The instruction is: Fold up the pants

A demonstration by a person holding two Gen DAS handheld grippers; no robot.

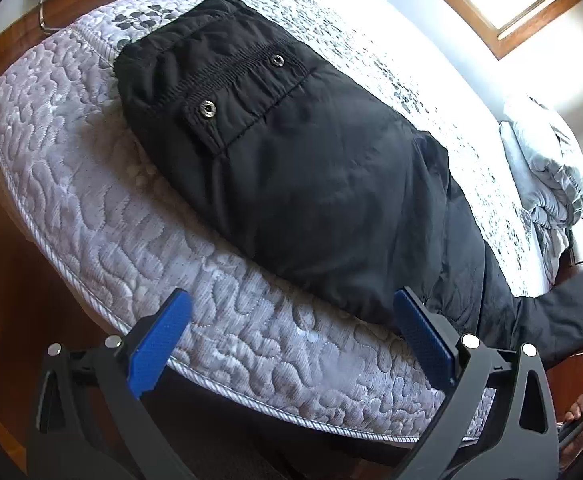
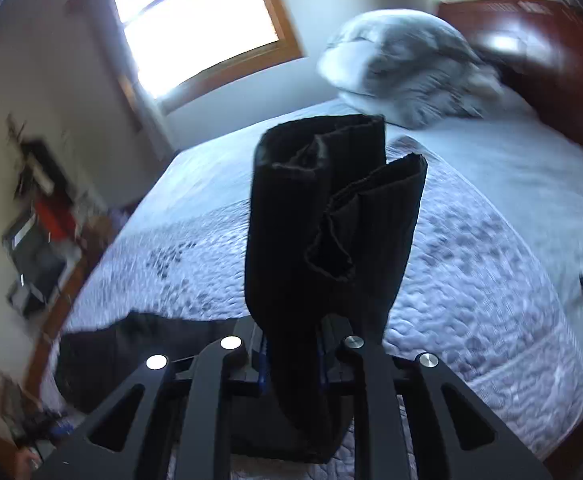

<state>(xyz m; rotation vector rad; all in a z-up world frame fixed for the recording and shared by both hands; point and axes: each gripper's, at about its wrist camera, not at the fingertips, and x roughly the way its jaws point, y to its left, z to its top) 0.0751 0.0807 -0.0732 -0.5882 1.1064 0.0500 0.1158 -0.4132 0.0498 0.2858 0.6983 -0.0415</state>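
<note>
Black pants (image 1: 291, 168) lie along the near edge of the quilted mattress (image 1: 91, 184), waistband with two metal eyelets at the far left, legs running off to the right. My left gripper (image 1: 291, 332) is open and empty, its blue pads (image 1: 159, 340) just in front of the pants' near edge. My right gripper (image 2: 293, 356) is shut on the leg cuffs (image 2: 331, 216), which stand up bunched above the jaws, lifted over the bed. The rest of the pants (image 2: 131, 344) trails down to the lower left in the right wrist view.
A grey bundled duvet (image 2: 407, 68) lies at the head of the bed by a dark wooden headboard (image 2: 551, 60). Windows (image 2: 199, 28) are in the walls beyond. Wooden floor (image 1: 7, 240) and a metal chair frame (image 1: 43, 12) are on the left.
</note>
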